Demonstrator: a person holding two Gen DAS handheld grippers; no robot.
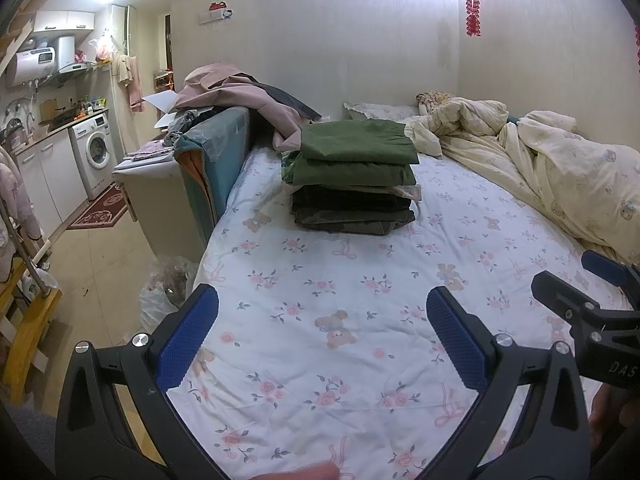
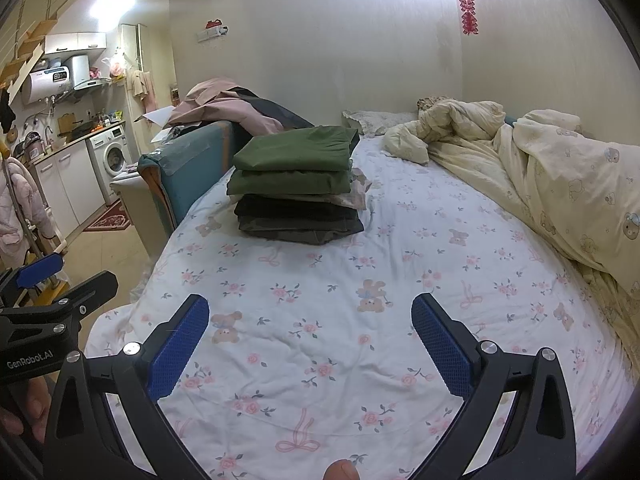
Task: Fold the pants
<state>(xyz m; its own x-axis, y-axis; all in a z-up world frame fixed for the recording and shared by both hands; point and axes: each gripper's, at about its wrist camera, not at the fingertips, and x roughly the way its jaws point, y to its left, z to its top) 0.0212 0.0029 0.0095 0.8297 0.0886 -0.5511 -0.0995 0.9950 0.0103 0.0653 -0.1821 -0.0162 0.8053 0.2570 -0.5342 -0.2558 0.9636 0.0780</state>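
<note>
A stack of folded pants [image 1: 352,176], green on top and dark below, sits on the floral bed sheet [image 1: 320,280] far ahead of both grippers; it also shows in the right wrist view [image 2: 298,186]. My left gripper [image 1: 322,300] is open and empty, held above the bare sheet near the bed's front. My right gripper [image 2: 310,308] is open and empty too, above the sheet [image 2: 320,280]. The right gripper shows at the right edge of the left wrist view [image 1: 580,280], and the left gripper at the left edge of the right wrist view [image 2: 60,280].
A rumpled cream duvet [image 1: 540,172] lies along the bed's right side. A pile of pink and dark clothes [image 1: 240,96] rests on a teal headboard [image 1: 216,152] at the left. Beyond are a washing machine [image 1: 94,148] and a plastic bag [image 1: 164,292] on the floor.
</note>
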